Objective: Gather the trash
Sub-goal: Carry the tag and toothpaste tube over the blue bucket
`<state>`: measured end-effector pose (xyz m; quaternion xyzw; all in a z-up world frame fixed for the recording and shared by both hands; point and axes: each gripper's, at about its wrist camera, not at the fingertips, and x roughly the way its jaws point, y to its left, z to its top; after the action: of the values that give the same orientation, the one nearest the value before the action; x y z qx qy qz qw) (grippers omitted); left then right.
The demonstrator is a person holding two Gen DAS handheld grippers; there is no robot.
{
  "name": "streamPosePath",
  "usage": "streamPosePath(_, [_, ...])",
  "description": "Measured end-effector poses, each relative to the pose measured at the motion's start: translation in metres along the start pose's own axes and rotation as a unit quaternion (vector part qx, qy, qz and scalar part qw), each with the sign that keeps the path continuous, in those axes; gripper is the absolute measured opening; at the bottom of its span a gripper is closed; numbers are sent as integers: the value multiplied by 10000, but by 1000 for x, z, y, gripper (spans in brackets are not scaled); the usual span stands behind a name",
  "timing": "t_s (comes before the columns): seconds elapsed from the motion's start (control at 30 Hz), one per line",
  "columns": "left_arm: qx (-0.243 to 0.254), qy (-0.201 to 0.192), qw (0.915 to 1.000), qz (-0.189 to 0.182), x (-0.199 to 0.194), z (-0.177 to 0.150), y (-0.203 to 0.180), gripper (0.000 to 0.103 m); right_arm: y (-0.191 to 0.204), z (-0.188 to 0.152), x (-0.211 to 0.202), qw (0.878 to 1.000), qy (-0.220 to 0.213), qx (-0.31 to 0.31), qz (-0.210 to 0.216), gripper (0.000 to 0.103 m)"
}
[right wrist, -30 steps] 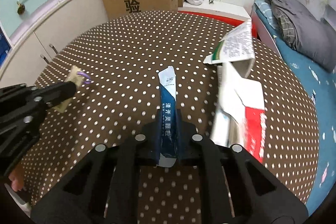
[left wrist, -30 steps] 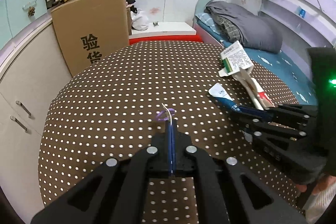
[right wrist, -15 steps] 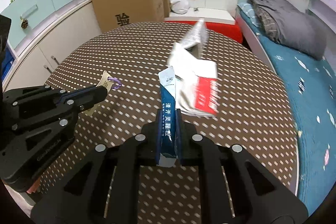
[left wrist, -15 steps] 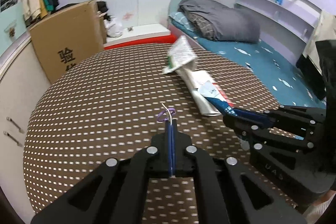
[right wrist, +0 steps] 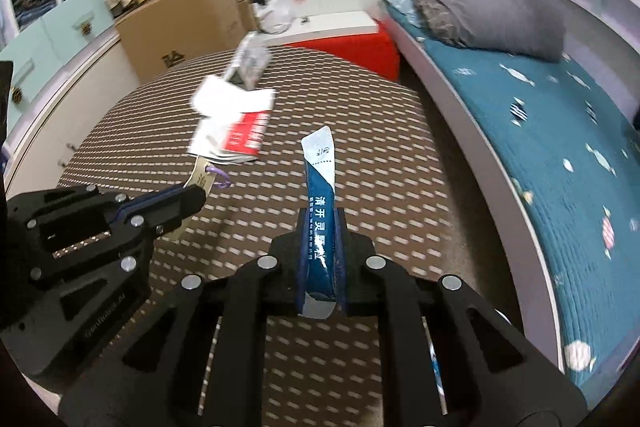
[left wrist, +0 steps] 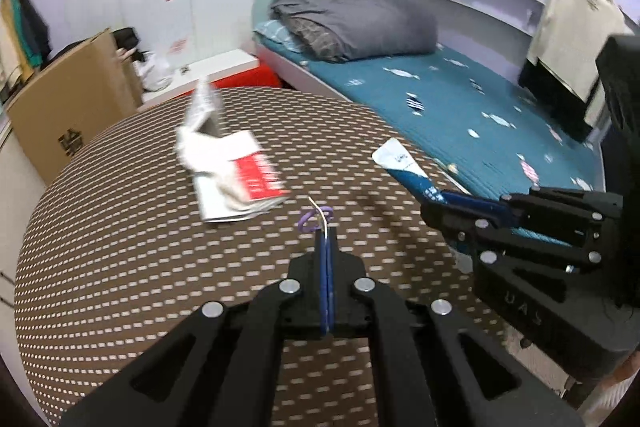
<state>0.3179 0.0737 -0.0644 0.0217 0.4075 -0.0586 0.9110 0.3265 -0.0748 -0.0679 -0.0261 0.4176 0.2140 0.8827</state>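
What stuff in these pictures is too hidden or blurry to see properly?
- Tag, right view: its lower part is hidden by the left gripper; print too small.
- Sachet, right view: bottom end hidden between the right gripper's fingers.
- Paper pile, both views: motion blur makes its print unreadable.
- No bin shows in either view.

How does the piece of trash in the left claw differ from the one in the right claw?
The left claw pinches a thin beige paper tag with a purple loop; the right claw pinches a blue and white sachet with printed writing. The tag is flat and small, barely showing past the fingertips; the sachet is long and sticks far out. Both are held clear of the dotted table, with the claws shut on them.
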Motion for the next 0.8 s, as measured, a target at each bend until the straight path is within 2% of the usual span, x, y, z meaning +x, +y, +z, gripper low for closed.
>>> streamPosePath(0.33, [627,71,9972,-391,17,9,-91,1,-95,-32,-26,9953,-60,828,-494,12])
streamPosePath(0.57, [997,138,9925,-695,29,13,-150,1,-162,-68,-39,9845,60,1488,-928,12])
streamPosePath(0.8, [1347,301,9854,-993,43,6,-203,1,-209,-103,-53,9714,139,1998,-1278,12])
